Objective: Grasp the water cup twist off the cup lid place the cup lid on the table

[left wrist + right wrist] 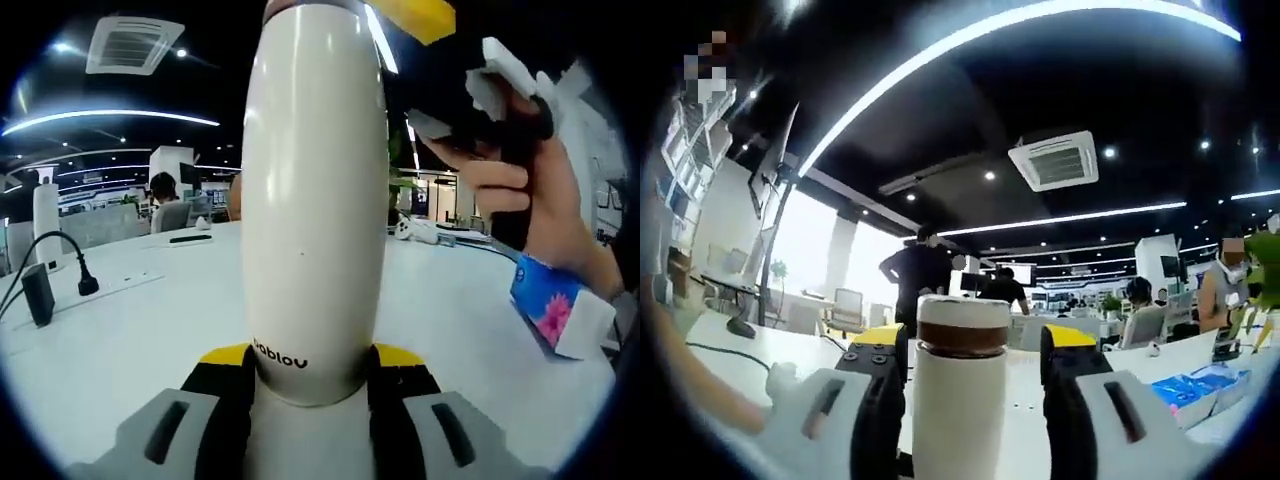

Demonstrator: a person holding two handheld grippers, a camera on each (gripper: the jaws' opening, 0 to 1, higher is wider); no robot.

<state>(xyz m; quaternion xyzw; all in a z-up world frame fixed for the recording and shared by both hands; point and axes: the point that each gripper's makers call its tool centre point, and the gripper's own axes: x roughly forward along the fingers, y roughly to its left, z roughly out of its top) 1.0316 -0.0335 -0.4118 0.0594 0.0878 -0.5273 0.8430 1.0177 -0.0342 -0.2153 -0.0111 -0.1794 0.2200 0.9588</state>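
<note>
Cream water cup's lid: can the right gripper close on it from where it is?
Probably yes. In the right gripper view the cream lid with its brown band stands between the right gripper's open yellow-tipped jaws, nothing blocking. The left gripper clamps the cup body.

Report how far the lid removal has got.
Done: the left gripper is shut on the base of the cream cylindrical water cup. In hand: the right gripper straddles the cup's cream lid above a brown band; contact isn't clear. Left: twisting it off and setting it on the white table.
</note>
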